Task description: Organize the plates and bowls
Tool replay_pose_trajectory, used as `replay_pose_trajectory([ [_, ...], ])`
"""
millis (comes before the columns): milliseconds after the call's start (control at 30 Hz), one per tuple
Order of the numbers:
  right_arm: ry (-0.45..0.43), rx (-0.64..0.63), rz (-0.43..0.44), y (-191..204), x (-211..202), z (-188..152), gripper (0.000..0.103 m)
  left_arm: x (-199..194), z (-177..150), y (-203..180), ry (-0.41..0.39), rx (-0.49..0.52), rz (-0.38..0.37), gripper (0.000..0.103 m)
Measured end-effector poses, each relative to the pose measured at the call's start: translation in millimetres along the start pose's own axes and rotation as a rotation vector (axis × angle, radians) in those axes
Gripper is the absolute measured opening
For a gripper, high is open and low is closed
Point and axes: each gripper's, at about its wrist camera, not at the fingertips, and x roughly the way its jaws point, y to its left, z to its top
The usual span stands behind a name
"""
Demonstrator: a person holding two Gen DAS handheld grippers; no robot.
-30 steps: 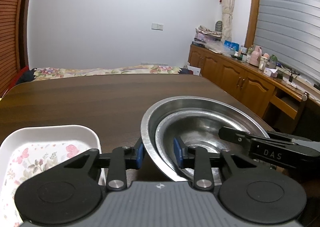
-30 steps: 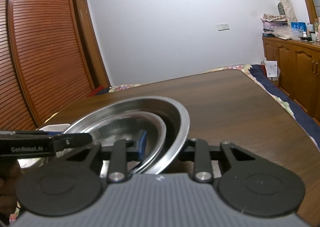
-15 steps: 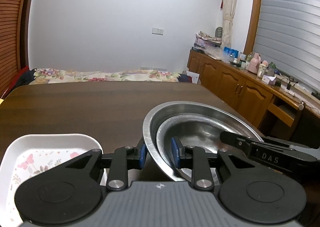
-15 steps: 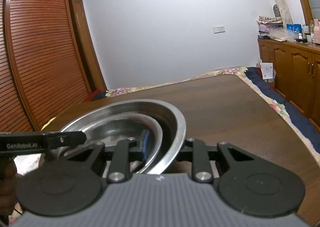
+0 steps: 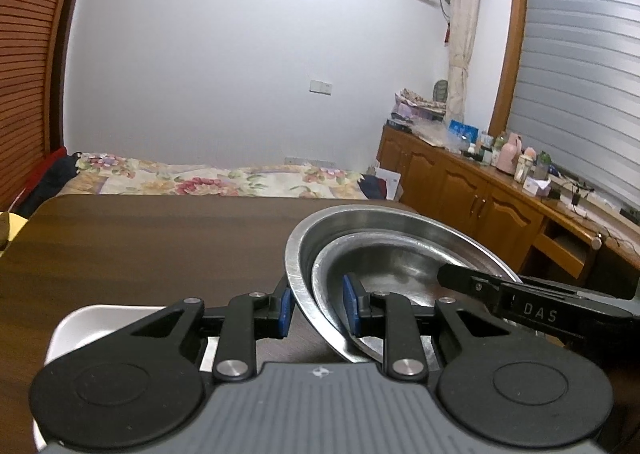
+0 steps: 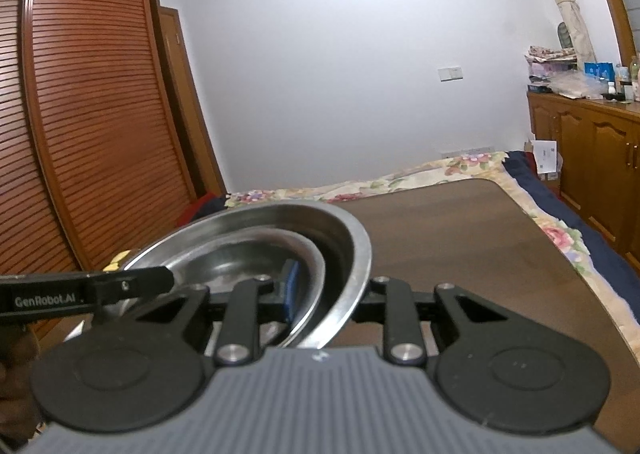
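Wide stretch of bare dark wooden table [image 5: 140, 246] runs ahead to its far edge, with a floral bedspread [image 5: 208, 178] just beyond and cabinets [image 5: 472, 194] off to the right. Two nested steel bowls, the outer bowl [image 5: 384, 220] and the inner bowl [image 5: 384, 262], sit tilted between the claws. The left gripper [image 5: 316, 308] is clamped on their left rims, blue pads either side. The right gripper [image 6: 326, 290] pinches the right rims. A white tray [image 5: 104, 324] lies low at left, just beside the left claw.
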Motion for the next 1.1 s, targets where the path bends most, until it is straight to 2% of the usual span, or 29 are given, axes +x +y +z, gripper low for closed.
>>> replay_pose_trajectory([
  [267,0.015,0.030,0.043,15,6,6,0.027,-21,10,16,-0.012,0.024,0.017,0.027],
  [500,0.025,0.000,0.071,38,12,6,0.027,-39,14,39,-0.016,0.019,0.047,0.027],
  [1100,0.096,-0.064,0.160,89,34,-8,0.027,-65,-6,94,-0.008,-0.033,0.139,0.027],
])
